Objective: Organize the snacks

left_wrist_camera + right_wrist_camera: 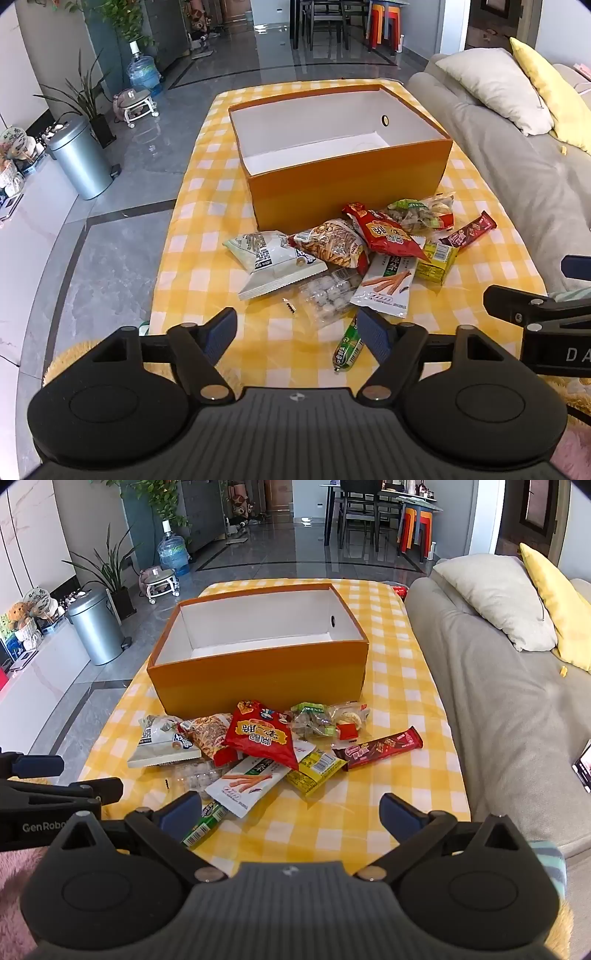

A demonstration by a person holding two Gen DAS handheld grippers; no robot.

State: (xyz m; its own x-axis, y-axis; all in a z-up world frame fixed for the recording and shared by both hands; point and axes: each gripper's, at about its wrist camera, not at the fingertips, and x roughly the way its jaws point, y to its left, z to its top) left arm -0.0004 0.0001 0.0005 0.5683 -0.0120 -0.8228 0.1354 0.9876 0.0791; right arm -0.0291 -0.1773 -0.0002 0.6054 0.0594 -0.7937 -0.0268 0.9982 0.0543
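Hovering over the near edge of the checked tablecloth (207, 221), I held both claws spread wide and empty, tilted down at the heap, since nothing had yet been picked and either side could start. Ahead and to the left of my left claw (295, 332) lay the white-and-green pouch (271, 258), flat on the cloth, its long axis slanting away to the left. Straight ahead of that claw sat the clear bag of round sweets (327, 295), and just beside its right finger the green sausage stick (347, 347) pointed back toward me, long axis running near to far. Farther right, the white stick-snack packet (247, 786) lay ahead of my right claw (291, 814), its long axis angled from near-left to far-right, partly tucked under the red chip bag (262, 734). Right of that, the yellow pack (316, 770) slanted the same way, and the dark chocolate bar (380, 747) lay well ahead and right, long axis almost crosswise. Beyond the whole heap, touching it or just beside it, stood the orange box (258, 679), open-topped and seemingly empty, its long side facing me. I judged it was set there so each packet needed only a short lift forward, and that the loose sausage stick nearest my fingers was the easiest first grasp.
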